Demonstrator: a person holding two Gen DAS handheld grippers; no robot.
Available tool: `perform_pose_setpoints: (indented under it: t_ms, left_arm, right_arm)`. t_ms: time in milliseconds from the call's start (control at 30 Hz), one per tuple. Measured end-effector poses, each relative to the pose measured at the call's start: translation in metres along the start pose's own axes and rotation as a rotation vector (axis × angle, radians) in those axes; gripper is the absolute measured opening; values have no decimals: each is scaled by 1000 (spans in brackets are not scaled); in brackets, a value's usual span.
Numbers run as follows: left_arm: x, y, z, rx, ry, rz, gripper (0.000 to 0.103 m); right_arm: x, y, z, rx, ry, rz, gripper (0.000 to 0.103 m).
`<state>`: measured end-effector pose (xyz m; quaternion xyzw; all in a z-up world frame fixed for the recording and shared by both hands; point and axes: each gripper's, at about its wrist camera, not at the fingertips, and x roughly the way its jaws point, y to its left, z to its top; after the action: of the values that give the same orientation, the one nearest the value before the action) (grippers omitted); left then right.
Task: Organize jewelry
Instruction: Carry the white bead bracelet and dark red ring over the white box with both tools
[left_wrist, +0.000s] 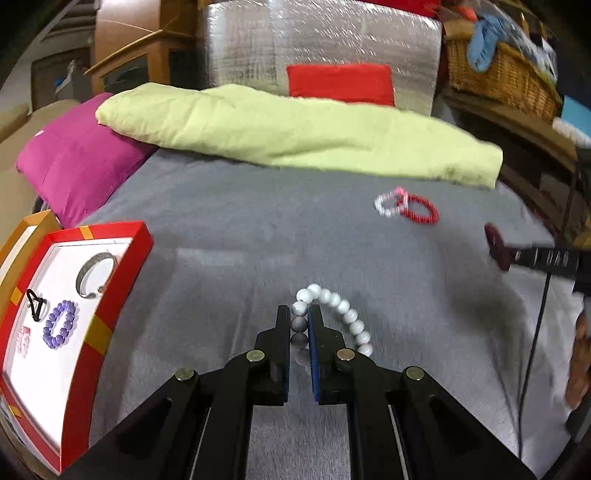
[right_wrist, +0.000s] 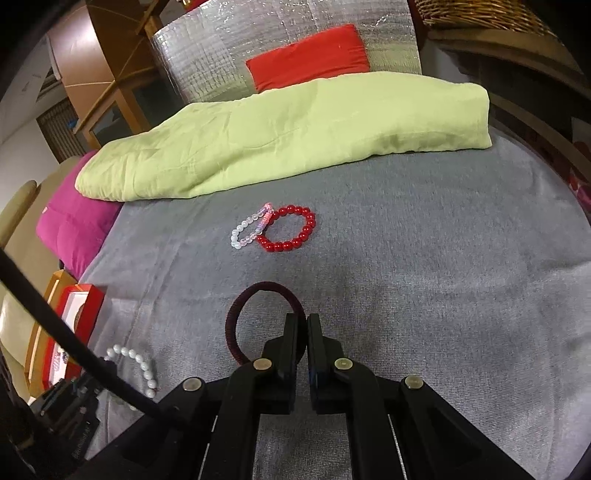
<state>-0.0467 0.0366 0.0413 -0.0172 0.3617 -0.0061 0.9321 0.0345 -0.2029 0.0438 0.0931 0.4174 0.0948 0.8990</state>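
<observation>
A: Status?

B: My left gripper (left_wrist: 299, 325) clamps the white bead bracelet (left_wrist: 343, 314); my right gripper (right_wrist: 306, 328) clamps the maroon hair tie (right_wrist: 251, 317).

A: Remaining?

B: Red box (left_wrist: 125, 258) at the bed's left edge holds several pieces; red bracelet (right_wrist: 290, 229) and clear bracelet (right_wrist: 247, 230) lie mid-bed.

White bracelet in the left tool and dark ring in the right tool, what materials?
White bracelet: smooth, glossy round beads, probably plastic or glass imitation pearl; the highlights suggest a hard polished surface. Dark ring: matte maroon band with fine ribbing, likely a fabric-covered elastic hair tie; no shine.
</observation>
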Motion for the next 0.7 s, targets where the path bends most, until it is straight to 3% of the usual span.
perform_pose_setpoints:
  t_ms: [100,400,700]
  left_arm:
    - [-4,3,6,-19,-39,-3,10]
    - [-1,13,8,-86,-13,-41,10]
    - [-11,33,11,-170,-65,46,10]
  right_arm:
    - [0,9,-3,-31,-5,-6,5]
    - [1,49,-16,-140,-10,13,5]
    - [-18,85,-24,-237,-47,34,5]
